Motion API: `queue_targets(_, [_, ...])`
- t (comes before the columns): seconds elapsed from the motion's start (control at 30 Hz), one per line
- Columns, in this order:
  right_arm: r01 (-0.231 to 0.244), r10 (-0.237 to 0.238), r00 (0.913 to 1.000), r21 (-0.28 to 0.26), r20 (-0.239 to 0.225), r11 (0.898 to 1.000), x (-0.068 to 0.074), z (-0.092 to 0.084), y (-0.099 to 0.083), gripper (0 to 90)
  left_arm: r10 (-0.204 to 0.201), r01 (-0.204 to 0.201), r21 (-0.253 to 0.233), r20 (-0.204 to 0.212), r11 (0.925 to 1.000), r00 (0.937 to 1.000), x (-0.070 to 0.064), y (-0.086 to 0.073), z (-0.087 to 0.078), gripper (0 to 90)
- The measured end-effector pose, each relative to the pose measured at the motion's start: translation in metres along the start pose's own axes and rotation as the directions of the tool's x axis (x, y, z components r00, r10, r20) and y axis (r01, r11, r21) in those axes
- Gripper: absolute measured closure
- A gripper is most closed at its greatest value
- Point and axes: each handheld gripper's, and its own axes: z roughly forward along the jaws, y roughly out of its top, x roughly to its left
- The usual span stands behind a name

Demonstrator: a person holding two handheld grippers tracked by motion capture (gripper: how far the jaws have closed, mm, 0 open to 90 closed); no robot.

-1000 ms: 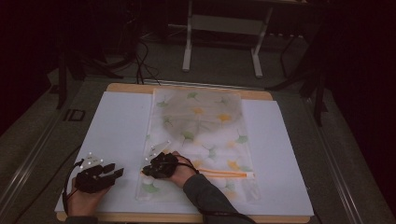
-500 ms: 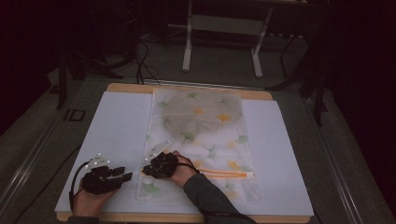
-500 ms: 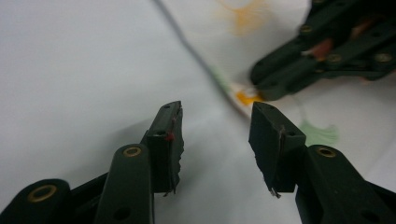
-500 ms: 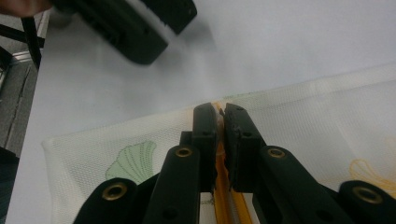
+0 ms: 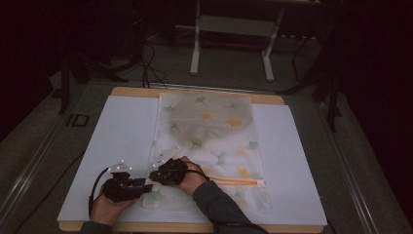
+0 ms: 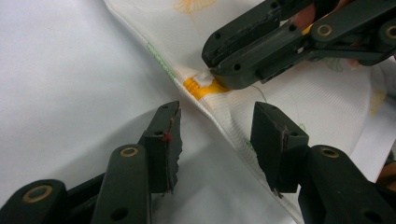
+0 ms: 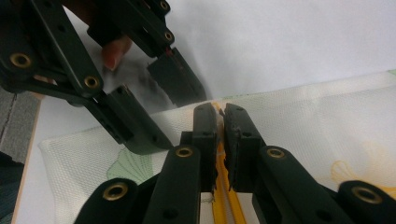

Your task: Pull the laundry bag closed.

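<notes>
Zipper pull (image 6: 201, 87): orange, with a small white tab, at the near-left edge of the pillowcase, at the end of the orange zipper line (image 5: 234, 181).
Pillowcase (image 5: 209, 131): white mesh-like cover with green and yellow leaf print, lying flat down the middle of the white sheet (image 5: 117, 141) on the tabletop (image 5: 195, 91); the near end is toward the person.
Right gripper (image 7: 220, 122): fingers pinched nearly together on the zipper, with orange tape running up between them; in the left gripper view its tip sits right on the white tab.
Left gripper (image 6: 215, 140): fingers wide and holding nothing; they have just been opening, and now straddle the pillowcase seam just short of the pull, one finger (image 6: 164, 135) over bare sheet, the other over fabric.
Step in hand, as judged: steady the cloth beside the pull so the zipper can run.
Doing it well: close the left fingers on the seam close to the pull without catching the slider; keep the fabric taut and flat; pull along the zipper line, not upward.
Hard to make out: whether the right fingers pinch the tab itself or the tape beside it; whether the zipper is open or closed along its length; the dim high view shows little detail at the hands.
</notes>
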Motion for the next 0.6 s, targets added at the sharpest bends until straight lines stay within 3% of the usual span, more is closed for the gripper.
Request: queue_targets(0.6, [0.018, -0.018, 0.9998, -0.009, 0.005, 1.0, 0.0011, -0.0068, 0.0022, 83.9, -0.007, 0.007, 0.016, 0.024, 0.9999, 0.9997, 0.0001, 0.0036, 0.0076, 59.1])
